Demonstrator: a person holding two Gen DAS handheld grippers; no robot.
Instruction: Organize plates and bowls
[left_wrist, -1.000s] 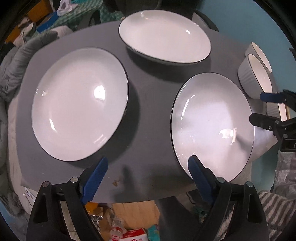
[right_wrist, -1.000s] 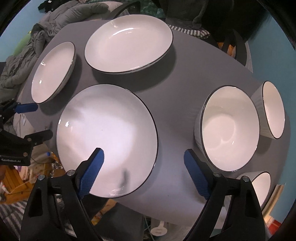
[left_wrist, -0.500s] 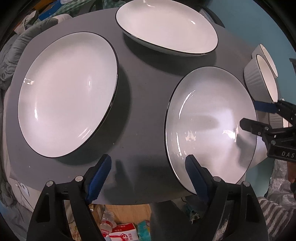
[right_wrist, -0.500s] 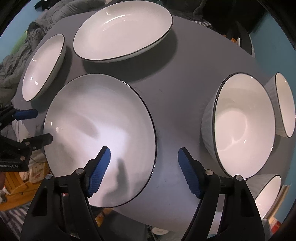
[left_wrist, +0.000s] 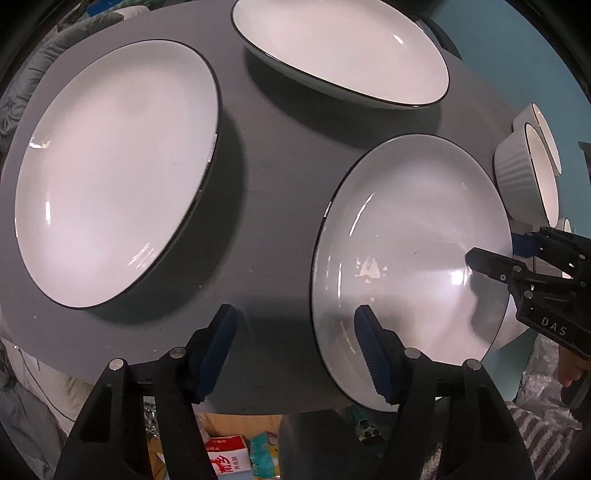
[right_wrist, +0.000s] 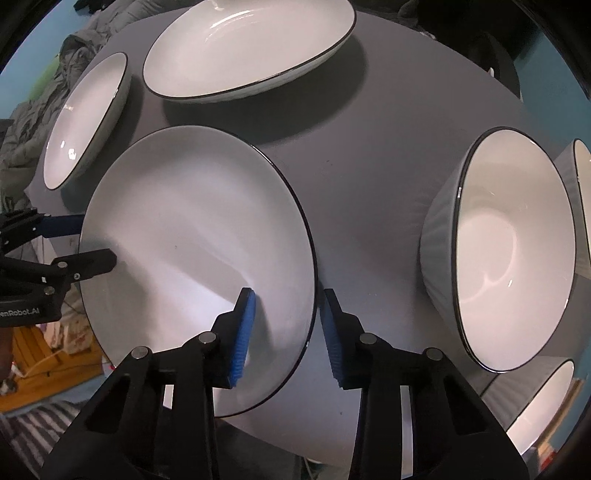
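Landmark: the near plate (left_wrist: 410, 236) (right_wrist: 195, 258), white with a dark rim, at the front edge of the grey table (left_wrist: 273, 155) (right_wrist: 369, 155).

Left view only: the whole face of the big plate (left_wrist: 114, 170) to the left of the near plate, and boxes on the floor (left_wrist: 225, 458) under the table edge. My right gripper (left_wrist: 491, 251) comes in from the right, one finger above the near plate's rim and one below it.

Right view only: the deep bowl (right_wrist: 513, 258) to the right of the near plate seen full on, with two more bowls beside it cut off by the frame. My left gripper (right_wrist: 77, 240) comes in from the left at the near plate's far rim.

Both views: the oval dish (left_wrist: 340, 51) (right_wrist: 247, 48) behind the near plate, apart from it.

Hard to make out: in the left view the bowls (left_wrist: 524, 173) are squeezed at the right border and partly behind my right gripper. Whether the near plate lies flat or has its edge lifted, I cannot tell.

Left gripper (left_wrist: 295, 347): my fingers stand wide apart; the right pad (left_wrist: 373, 358) lies over the near plate's rim, the left pad over bare table. Nothing is pinched.

Right gripper (right_wrist: 288, 332): my fingers are partly closed astride the near plate's rim, the left pad (right_wrist: 243, 332) over its face, the other outside, a gap showing on both sides.
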